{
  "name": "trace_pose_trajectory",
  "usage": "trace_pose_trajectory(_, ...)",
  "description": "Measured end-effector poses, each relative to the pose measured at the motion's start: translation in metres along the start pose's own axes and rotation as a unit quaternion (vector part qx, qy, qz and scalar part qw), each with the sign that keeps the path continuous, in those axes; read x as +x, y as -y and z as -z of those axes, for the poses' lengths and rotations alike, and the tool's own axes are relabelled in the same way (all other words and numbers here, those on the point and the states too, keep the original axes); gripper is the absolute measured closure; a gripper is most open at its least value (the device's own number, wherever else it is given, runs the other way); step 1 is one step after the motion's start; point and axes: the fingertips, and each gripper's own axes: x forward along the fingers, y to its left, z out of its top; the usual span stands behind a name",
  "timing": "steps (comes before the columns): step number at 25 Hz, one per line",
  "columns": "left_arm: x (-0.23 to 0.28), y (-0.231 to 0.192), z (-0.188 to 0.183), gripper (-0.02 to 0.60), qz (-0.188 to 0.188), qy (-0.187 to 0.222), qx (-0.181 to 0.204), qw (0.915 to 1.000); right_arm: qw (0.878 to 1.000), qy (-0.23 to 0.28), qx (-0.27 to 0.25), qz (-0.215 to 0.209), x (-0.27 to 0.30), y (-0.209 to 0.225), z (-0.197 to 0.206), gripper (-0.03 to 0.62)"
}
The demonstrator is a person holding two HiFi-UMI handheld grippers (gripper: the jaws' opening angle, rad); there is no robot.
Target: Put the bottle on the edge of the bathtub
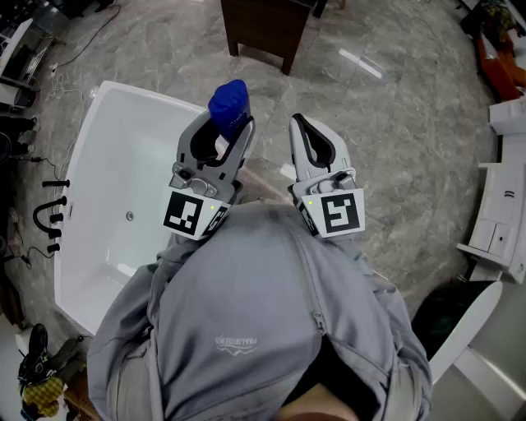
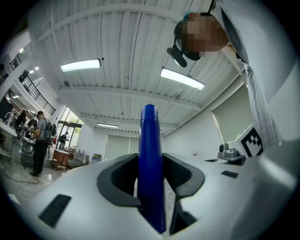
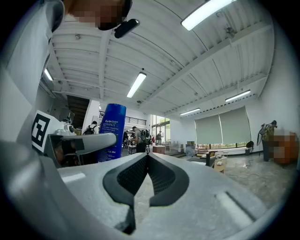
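Observation:
A blue bottle stands up between the jaws of my left gripper, which is shut on it; both point upward, held close to my chest. In the left gripper view the bottle fills the gap between the dark pads. My right gripper is beside it, shut with nothing in it, its pads meeting at the tips. From the right gripper view the bottle shows at left with white print. The white bathtub lies below on the left, its near rim under the left gripper.
A dark wooden cabinet stands on the marble floor beyond the tub. Black taps sit at the tub's left side. White fixtures line the right. My grey-sleeved body fills the lower head view. People stand far off in the hall.

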Motion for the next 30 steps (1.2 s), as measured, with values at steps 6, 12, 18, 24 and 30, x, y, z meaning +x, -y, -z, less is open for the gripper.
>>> trace_pose_trajectory(6,-0.001,-0.006,-0.002,0.428,0.002,0.006,0.004,1.0,1.0,-0.002,0.0,-0.003,0.006,-0.004,0.0,0.591)
trace_pose_trajectory(12,0.001,-0.009,0.0,0.428,0.0,0.0,0.004,1.0,1.0,-0.002,0.002,-0.007,0.011,-0.003,-0.001,0.591)
trace_pose_trajectory(18,0.003,-0.006,0.008,0.428,-0.011,-0.019,-0.004,0.9998,1.0,0.009,0.01,-0.005,0.005,0.012,0.001,0.591)
trace_pose_trajectory(24,0.009,-0.001,0.017,0.428,-0.031,-0.037,-0.009,0.9988,1.0,0.009,0.027,-0.007,-0.001,0.032,0.009,0.591)
trace_pose_trajectory(30,0.009,-0.006,0.026,0.428,-0.043,-0.038,-0.007,0.9983,0.999,0.011,0.04,-0.016,0.004,0.039,0.02,0.591)
